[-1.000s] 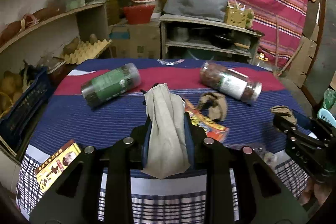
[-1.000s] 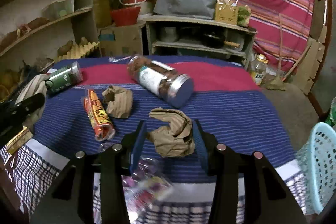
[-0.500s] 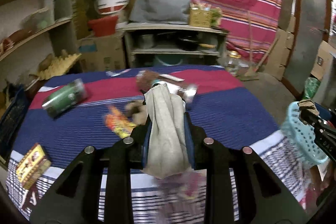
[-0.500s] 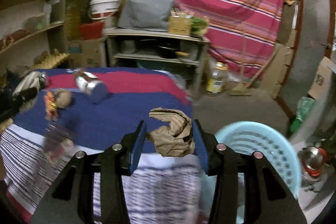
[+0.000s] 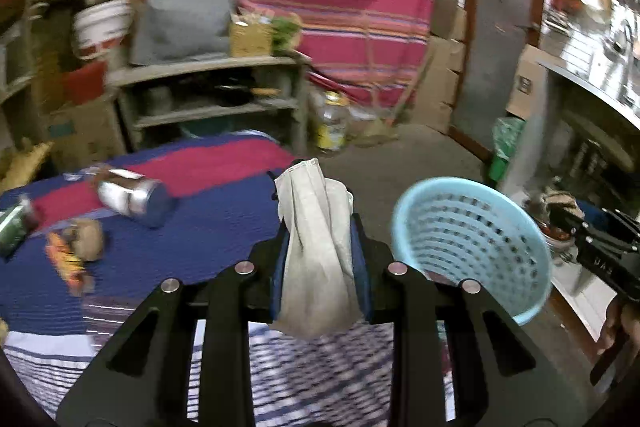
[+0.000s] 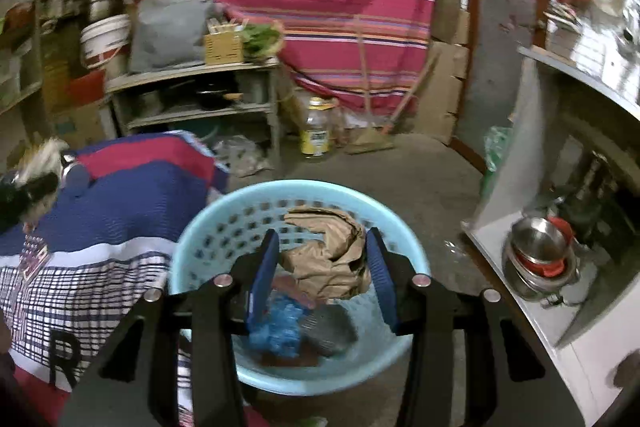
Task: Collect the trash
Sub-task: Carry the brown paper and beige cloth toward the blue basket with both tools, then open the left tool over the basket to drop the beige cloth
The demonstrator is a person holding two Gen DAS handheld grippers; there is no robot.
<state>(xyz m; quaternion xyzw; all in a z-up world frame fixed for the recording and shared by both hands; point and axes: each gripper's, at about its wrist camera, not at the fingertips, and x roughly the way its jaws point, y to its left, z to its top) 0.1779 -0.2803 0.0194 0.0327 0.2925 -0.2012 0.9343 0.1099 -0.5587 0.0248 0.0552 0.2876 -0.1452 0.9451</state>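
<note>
Between the blue pads of the right tool (image 6: 322, 261) sits a crumpled wad of brown paper (image 6: 326, 259), pinched from both sides and hanging directly above the light blue basket (image 6: 200, 239), which stands on the floor just off the near right corner of the cloth-covered worktop (image 6: 132, 187). Some blue plastic and other scraps (image 6: 280, 323) already lie in the bottom of that basket. The left tool (image 5: 320, 247) is likewise closed on its load, a pale folded piece of paper or cloth (image 5: 316, 251) standing up between its jaws; from its own camera the basket (image 5: 404, 223) lies just to the right and slightly ahead, so this piece is not yet over the rim. At the right edge of that view the other tool can be seen, dark and blurred, with its brown wad. Further left on the worktop more remains: a lying jar with a metal lid (image 5: 132, 193), a small brown paper ball (image 5: 86, 235) touching an orange wrapper (image 5: 66, 263), and a green container (image 5: 12, 227) at the far left edge. I judge this to be the dropping step of one collecting round. Next, the right tool needs only to open so the wad falls inside; the left one should first move rightward over the basket before letting go, or its piece may land on the floor beside it.
</note>
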